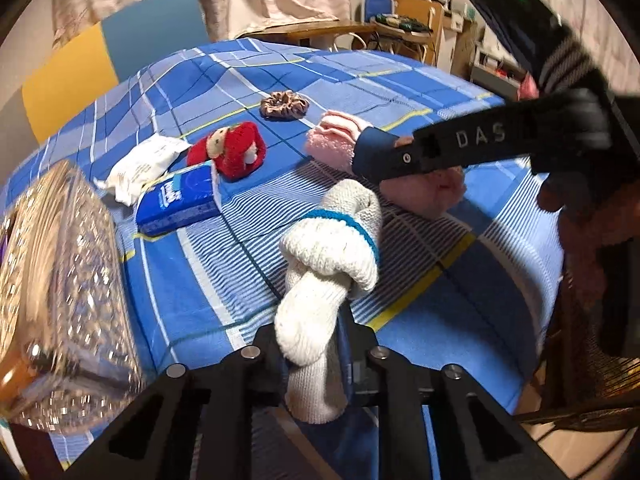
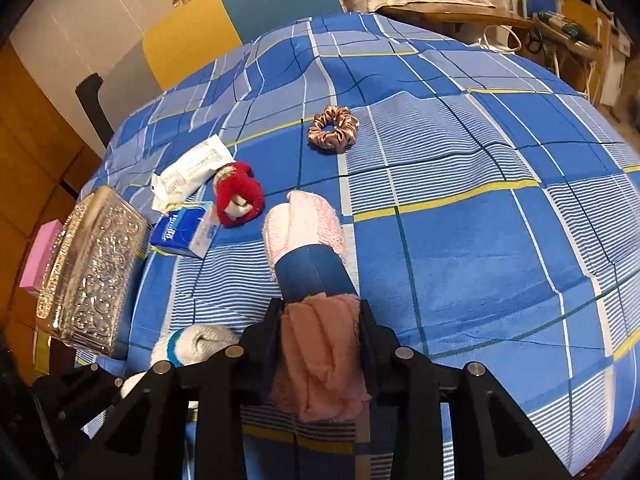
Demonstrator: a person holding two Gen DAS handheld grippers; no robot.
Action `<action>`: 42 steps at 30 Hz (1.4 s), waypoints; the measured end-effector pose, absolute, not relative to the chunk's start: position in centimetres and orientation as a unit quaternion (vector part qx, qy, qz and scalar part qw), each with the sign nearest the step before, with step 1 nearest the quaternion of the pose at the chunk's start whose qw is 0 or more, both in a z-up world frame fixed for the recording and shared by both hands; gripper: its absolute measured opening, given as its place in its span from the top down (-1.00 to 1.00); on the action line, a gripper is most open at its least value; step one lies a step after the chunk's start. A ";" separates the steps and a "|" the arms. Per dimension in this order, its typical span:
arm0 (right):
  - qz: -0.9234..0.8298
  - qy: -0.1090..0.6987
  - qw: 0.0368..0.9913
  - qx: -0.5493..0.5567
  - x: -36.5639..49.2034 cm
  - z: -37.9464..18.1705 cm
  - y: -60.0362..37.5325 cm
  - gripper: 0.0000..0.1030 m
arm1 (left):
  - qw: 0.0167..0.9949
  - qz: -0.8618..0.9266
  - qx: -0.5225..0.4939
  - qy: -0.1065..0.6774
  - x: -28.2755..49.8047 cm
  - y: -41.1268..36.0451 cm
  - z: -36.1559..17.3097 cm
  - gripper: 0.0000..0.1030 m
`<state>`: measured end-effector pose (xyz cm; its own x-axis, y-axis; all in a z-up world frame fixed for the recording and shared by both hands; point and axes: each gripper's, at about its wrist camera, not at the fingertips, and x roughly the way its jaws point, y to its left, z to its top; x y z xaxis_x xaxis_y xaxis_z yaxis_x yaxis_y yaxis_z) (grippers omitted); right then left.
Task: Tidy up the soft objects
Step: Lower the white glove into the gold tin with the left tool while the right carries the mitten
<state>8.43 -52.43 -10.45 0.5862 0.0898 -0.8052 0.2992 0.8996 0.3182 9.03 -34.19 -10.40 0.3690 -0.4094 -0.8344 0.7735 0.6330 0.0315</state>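
Your left tongs (image 1: 310, 354) pinch the white sock (image 1: 326, 256); your right tongs (image 2: 322, 318) pinch the pink cloth (image 2: 320, 360), scrunchie (image 2: 333, 129) lying beyond them.

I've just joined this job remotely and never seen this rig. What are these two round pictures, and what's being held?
Each picture comes from a camera on a hand-held two-finger tool, looking along its fingers. In the left wrist view, the left tool is shut on a rolled white knitted sock with a blue band. In the right wrist view, the right tool is shut on a pink fluffy cloth. On the blue checked bedsheet lie a brown satin scrunchie, a red plush toy, a blue tissue pack, a white wrapped packet and a patterned clear glass box.
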 end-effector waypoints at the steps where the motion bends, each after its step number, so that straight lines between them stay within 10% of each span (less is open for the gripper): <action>1: -0.059 0.449 0.865 0.215 8.4 -10.3 -52.3 0.32 | 0.801 -0.370 0.200 0.426 9.0 -33.5 -10.0 0.67; 42: -0.053 0.410 0.881 0.228 3.3 -8.5 -45.6 0.32 | 0.917 -0.077 -0.112 0.375 11.4 4.0 -3.1 0.69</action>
<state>3.31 -45.64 -8.50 0.6579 0.0942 -0.7472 0.2799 0.8905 0.3588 11.45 3.96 -3.11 0.7073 -0.2247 -0.6703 0.0561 0.9630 -0.2637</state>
